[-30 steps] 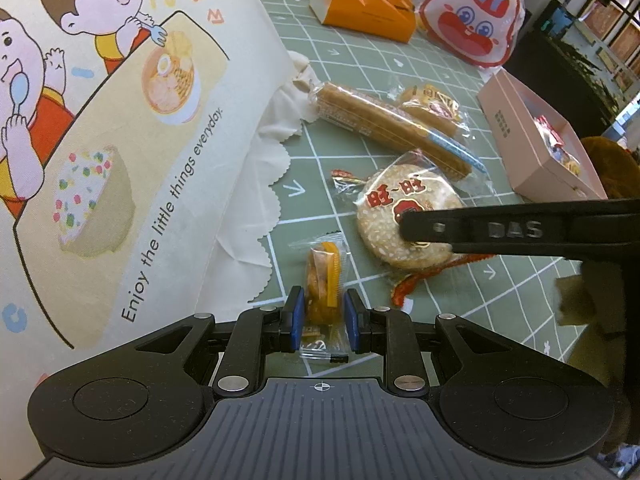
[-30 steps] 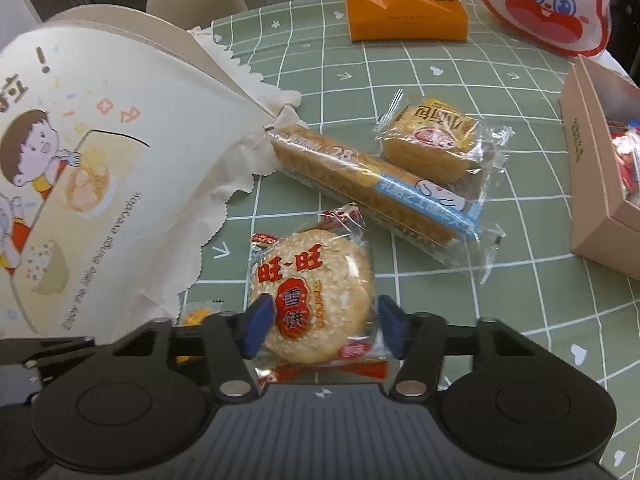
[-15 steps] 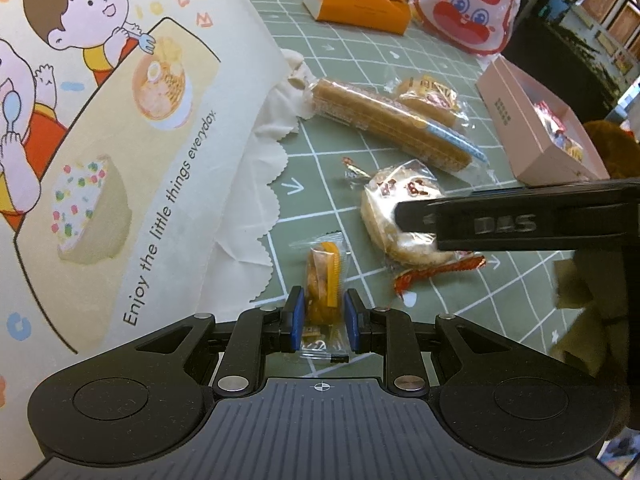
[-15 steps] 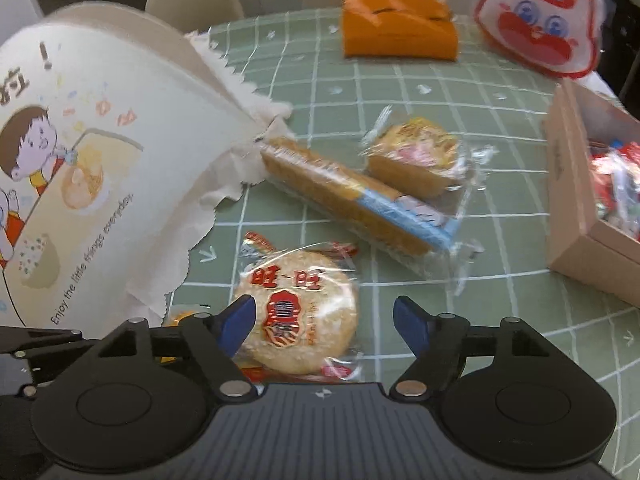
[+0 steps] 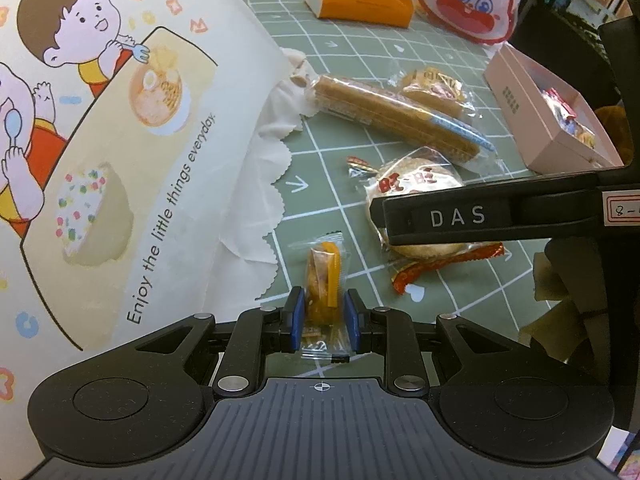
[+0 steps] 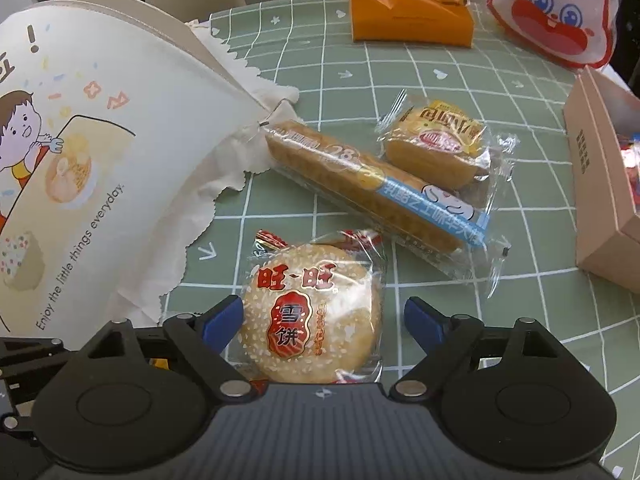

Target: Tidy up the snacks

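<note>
Your left gripper (image 5: pixel 320 314) is clamped on the small orange snack packet (image 5: pixel 325 276), its blue pads pressed against the packet's sides at the lower middle of the left wrist view. The packet looks light and crinkly, and the clear film is slippery, so keep the pressure on the solid piece inside and not on the loose sealed ends.

Your right gripper (image 6: pixel 323 318) has just been opening and now stands wide apart at the lower middle of the right wrist view. The round rice cracker (image 6: pixel 311 316) lies flat on the worktop (image 6: pixel 400 80) between the fingers, and neither pad presses on it. Judge this one as light, stiff and brittle: a hard squeeze across its width could snap it. Take it by its rim with gentle pressure, or pinch the red crimped end of the wrapper, which tolerates more force.

Above it, towards the middle of the frame, lie the long biscuit sleeve (image 6: pixel 372 188) and, touching its far side, the small wrapped cake (image 6: pixel 438 146). The sleeve looks rigid along its length, so grip it near the middle to keep it from tipping. The cake looks soft and will dent; hold it lightly.

The big illustrated bag (image 6: pixel 80 152) fills the left of the frame, and the pink box (image 5: pixel 536 120) sits at the right edge.
</note>
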A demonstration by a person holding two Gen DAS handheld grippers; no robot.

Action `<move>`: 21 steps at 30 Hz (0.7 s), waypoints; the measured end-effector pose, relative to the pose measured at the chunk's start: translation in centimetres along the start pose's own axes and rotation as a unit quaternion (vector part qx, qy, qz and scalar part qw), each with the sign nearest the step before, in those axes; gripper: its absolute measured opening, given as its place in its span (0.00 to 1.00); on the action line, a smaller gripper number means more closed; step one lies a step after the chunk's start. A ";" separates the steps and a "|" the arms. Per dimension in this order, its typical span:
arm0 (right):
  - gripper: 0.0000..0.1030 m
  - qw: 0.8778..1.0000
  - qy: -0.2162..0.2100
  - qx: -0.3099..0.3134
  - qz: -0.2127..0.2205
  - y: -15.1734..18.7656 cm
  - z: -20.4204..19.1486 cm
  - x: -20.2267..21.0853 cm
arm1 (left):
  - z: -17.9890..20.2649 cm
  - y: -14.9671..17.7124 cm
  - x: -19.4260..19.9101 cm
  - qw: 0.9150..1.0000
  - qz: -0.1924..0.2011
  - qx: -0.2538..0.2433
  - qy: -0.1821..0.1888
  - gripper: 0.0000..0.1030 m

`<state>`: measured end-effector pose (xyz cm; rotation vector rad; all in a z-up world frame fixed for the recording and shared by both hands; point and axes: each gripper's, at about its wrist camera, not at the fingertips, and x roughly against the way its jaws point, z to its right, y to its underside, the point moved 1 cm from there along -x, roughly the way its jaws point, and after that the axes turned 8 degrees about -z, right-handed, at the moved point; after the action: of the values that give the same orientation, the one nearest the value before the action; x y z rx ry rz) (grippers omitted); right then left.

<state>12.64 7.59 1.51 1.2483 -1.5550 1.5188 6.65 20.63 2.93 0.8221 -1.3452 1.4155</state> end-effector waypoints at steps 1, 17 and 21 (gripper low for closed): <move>0.85 1.000 -0.002 -0.002 0.003 0.0 0.2 0.0 | 0.0 0.0 0.0 1.000 0.000 -0.001 0.000 0.26; 0.87 0.997 0.048 0.047 -0.032 1.0 0.2 -0.1 | -0.3 0.0 0.1 1.000 0.002 0.003 0.014 0.26; 0.87 0.998 0.018 0.033 -0.042 2.8 1.2 0.6 | -0.2 0.1 0.1 1.000 0.005 0.000 0.009 0.26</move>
<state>10.07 6.01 0.86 1.2994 -1.4223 1.5409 6.50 20.85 2.98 0.8012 -1.3365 1.4292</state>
